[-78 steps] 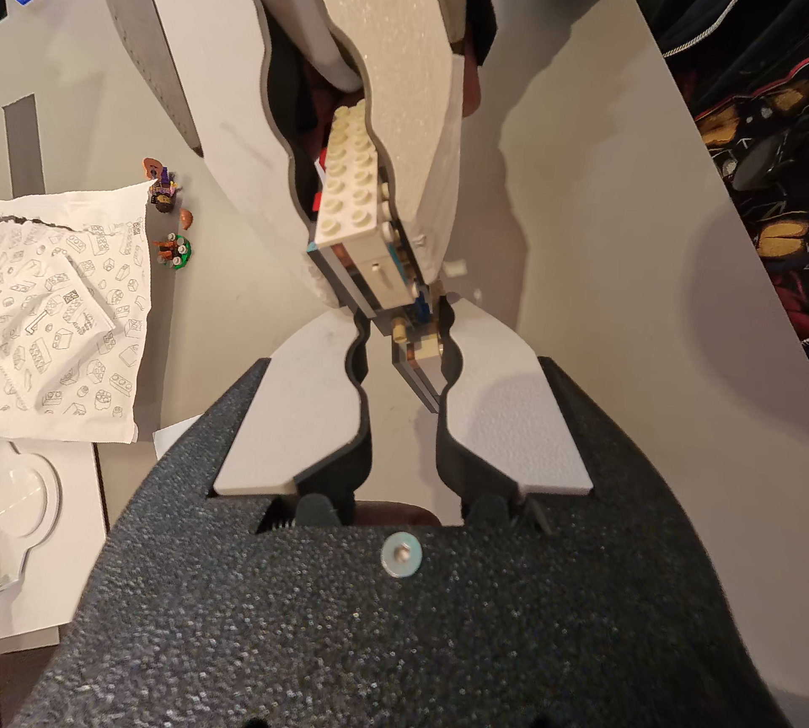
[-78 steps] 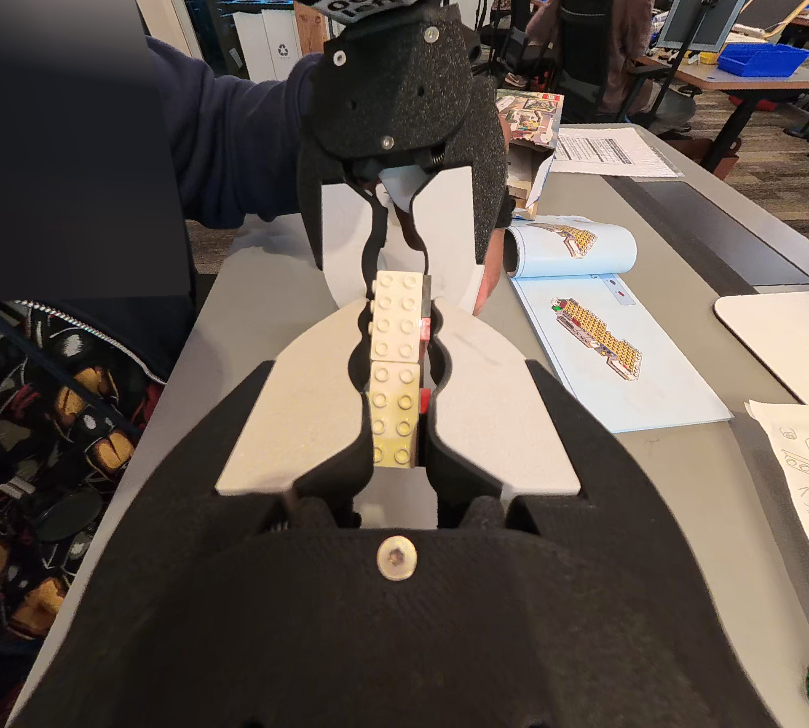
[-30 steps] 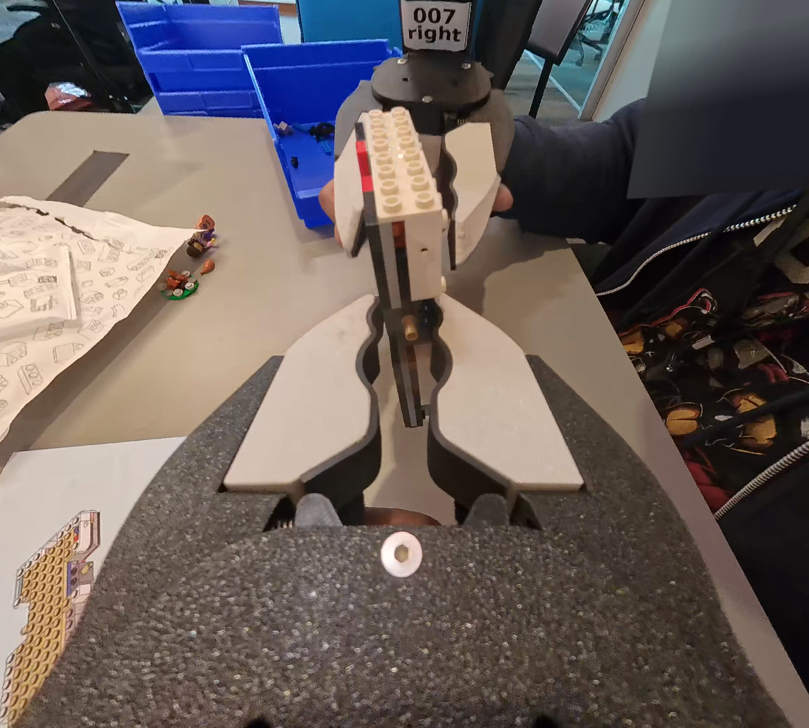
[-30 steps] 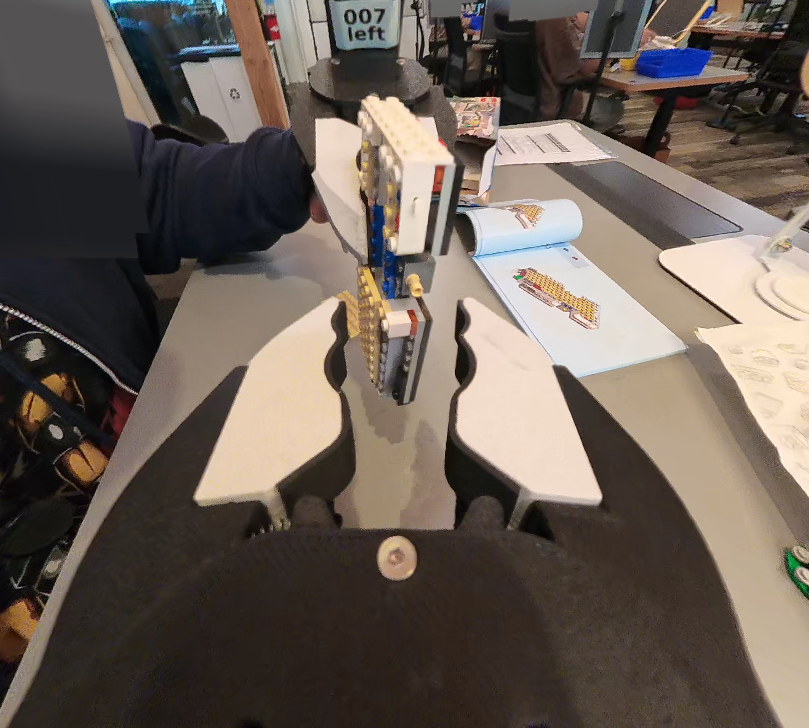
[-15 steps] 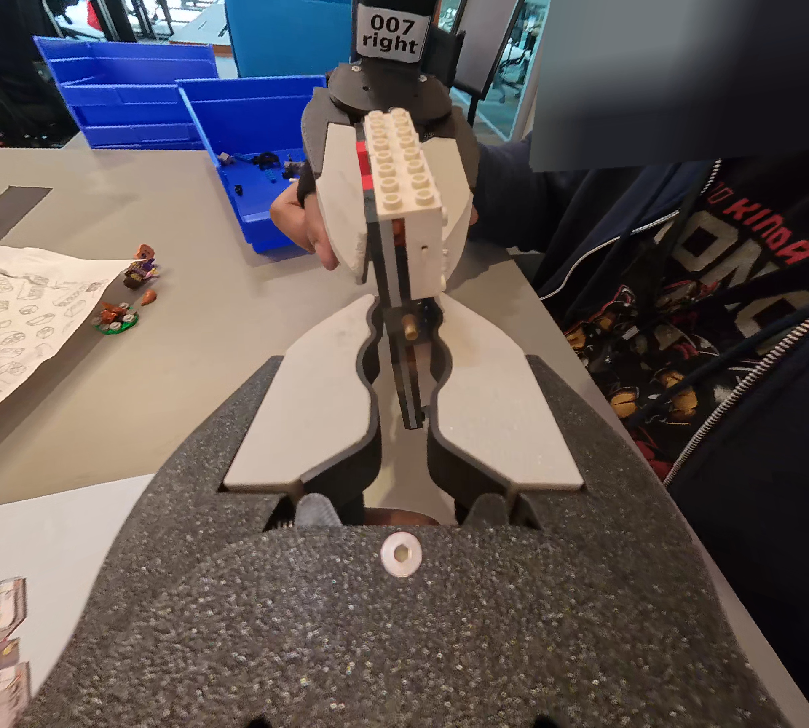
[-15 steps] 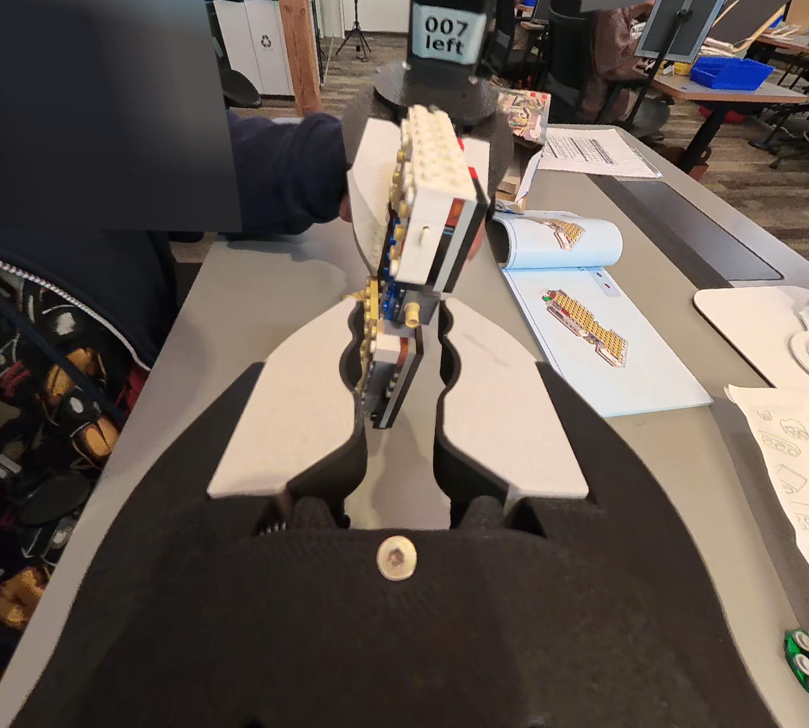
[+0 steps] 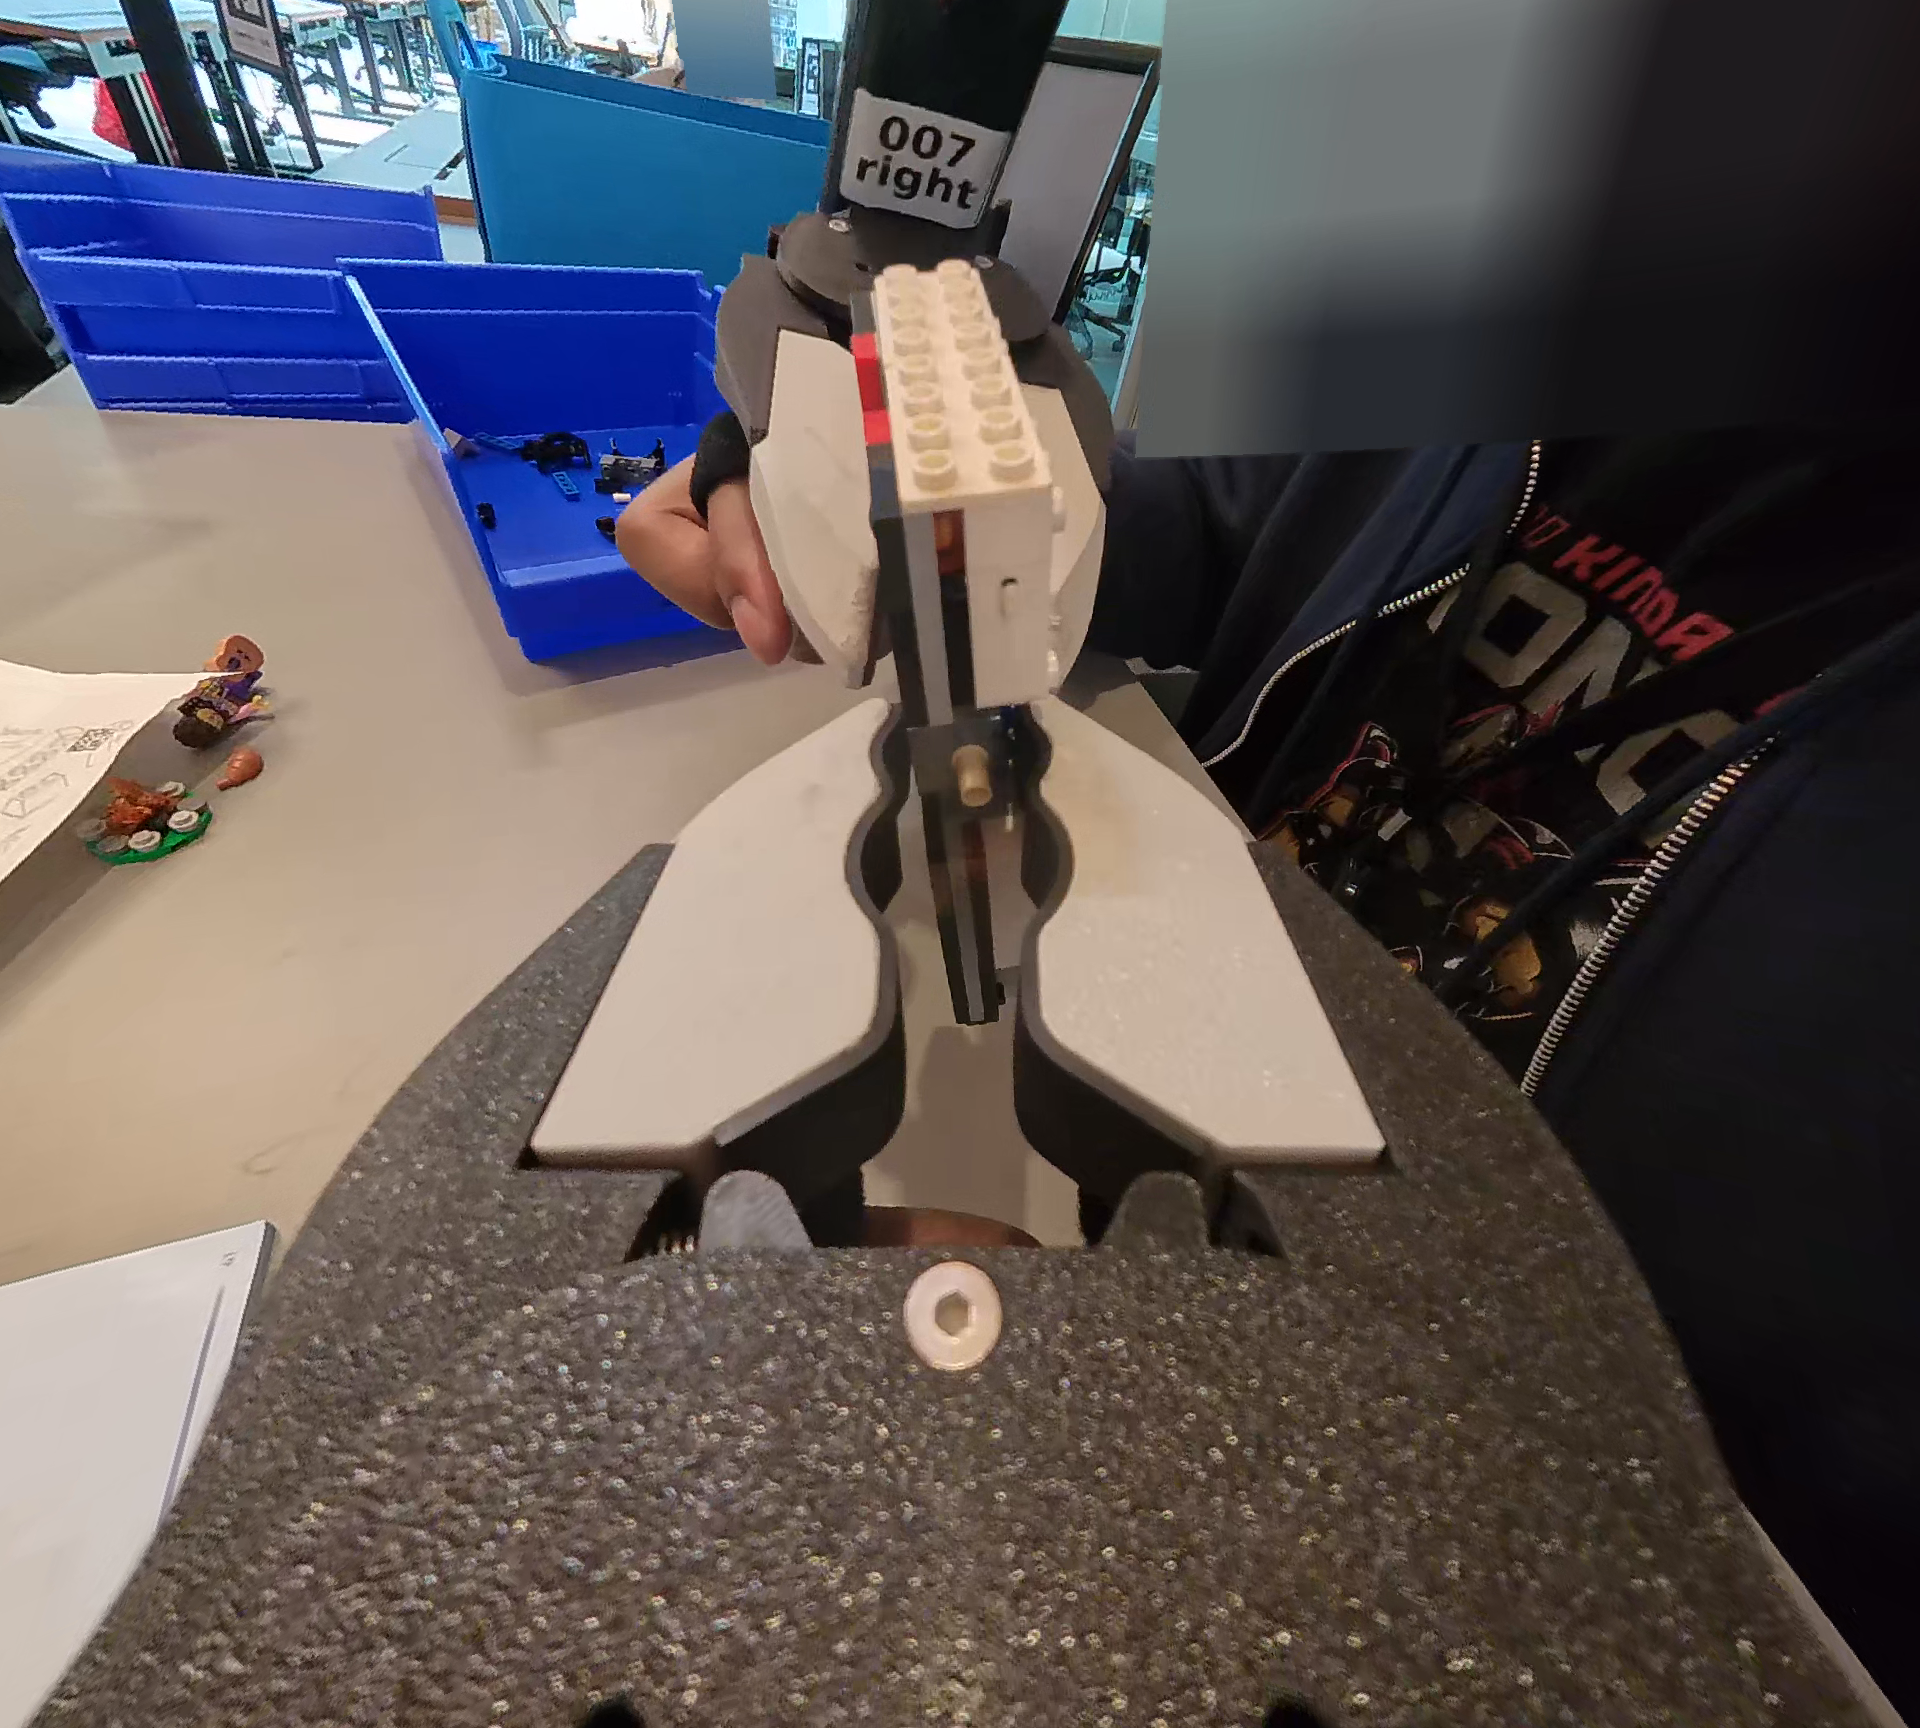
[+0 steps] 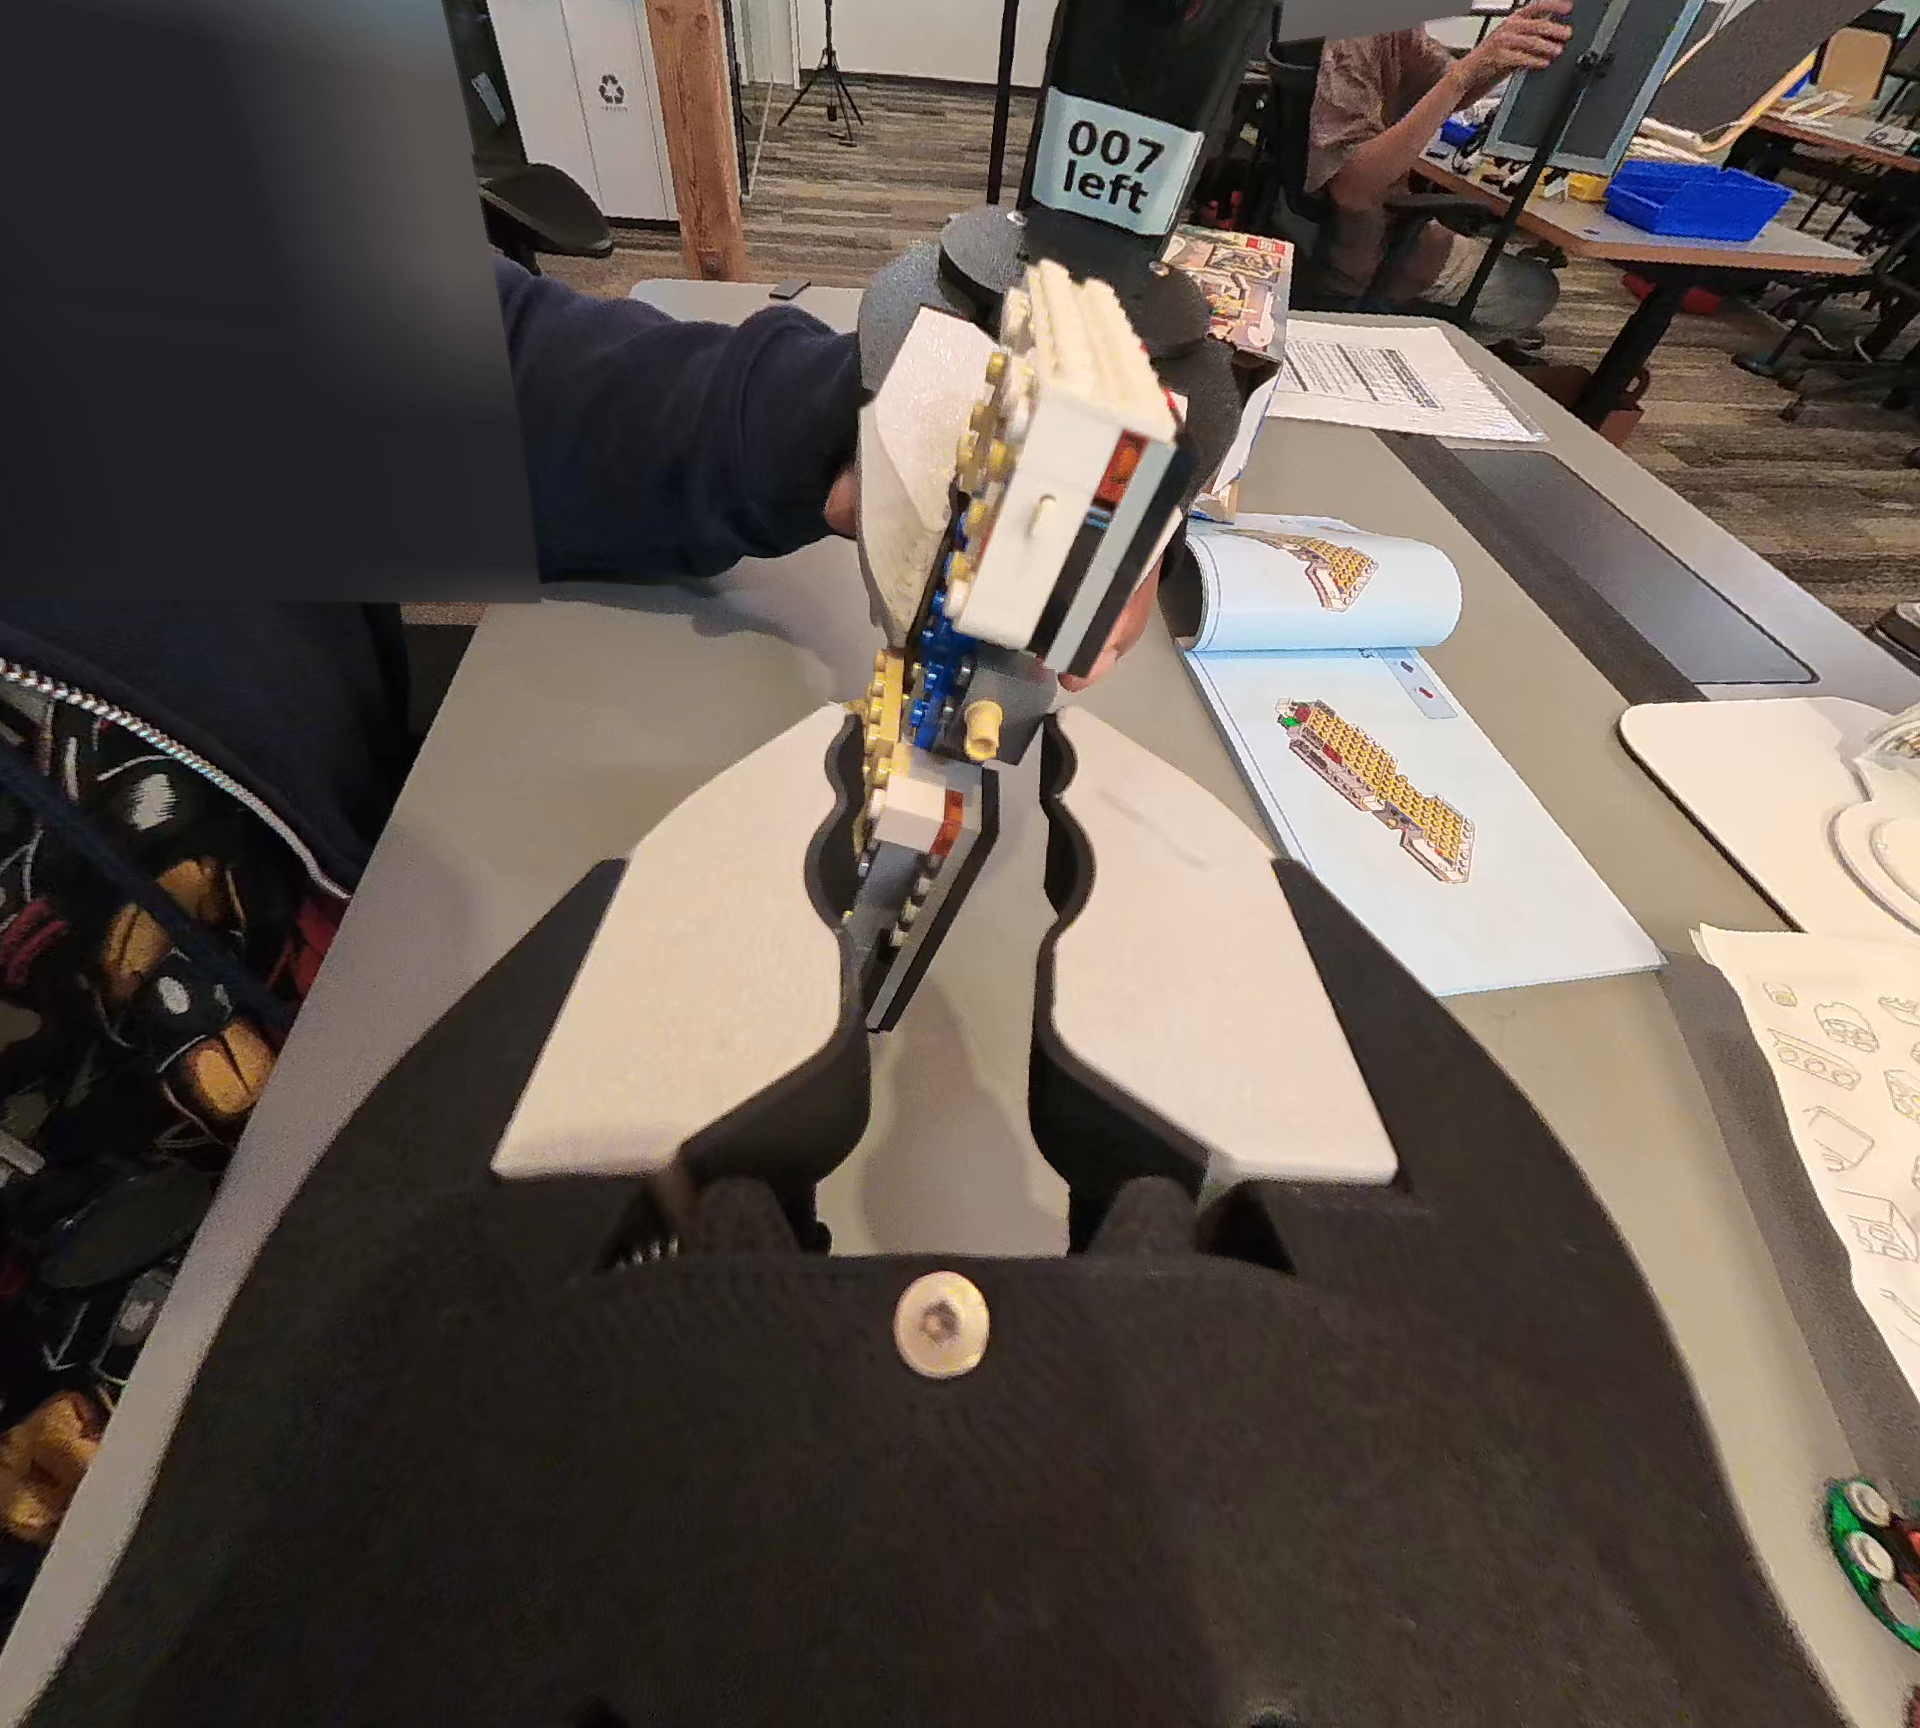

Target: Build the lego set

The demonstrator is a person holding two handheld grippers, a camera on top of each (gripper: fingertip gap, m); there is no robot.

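- We see both tongs facing each other above the grey counter (image 7: 416, 847), with one brick model (image 7: 966, 525) spanning the gap between them.
- The left tongs (image 7: 961, 748) are narrowed onto one end of the model: the dark plates and a grey block with a tan peg (image 7: 975, 774) sit between their white fingertips (image 7: 821, 785), which press on both sides.
- The right tongs (image 8: 940, 743) are also narrow around the model's other end. Their left fingertip (image 8: 800, 774) lies against the tan studded plates; at the right fingertip we cannot tell whether pad and model touch.
- In the left wrist view, the right tongs' white fingers flank the white studded brick on top of the model, with a red strip (image 7: 868, 390) along its left edge.
- In the right wrist view, the model tilts, its white block (image 8: 1049, 515) up near the left tongs and blue pieces (image 8: 940, 639) just below it.
- A hand (image 7: 707, 556) grips the right tongs from behind; a dark sleeve (image 8: 675, 431) leads to the left tongs.
- Left of the left tongs lie small brick figures (image 7: 223, 691), a green round piece (image 7: 145, 831) and a printed paper sheet (image 7: 52, 764); beyond them stand blue bins (image 7: 540, 452) holding small dark parts.
- Right of the right tongs lies an open instruction booklet (image 8: 1371, 743), and farther right a printed sheet (image 8: 1839, 1055) and a white tray (image 8: 1745, 785).
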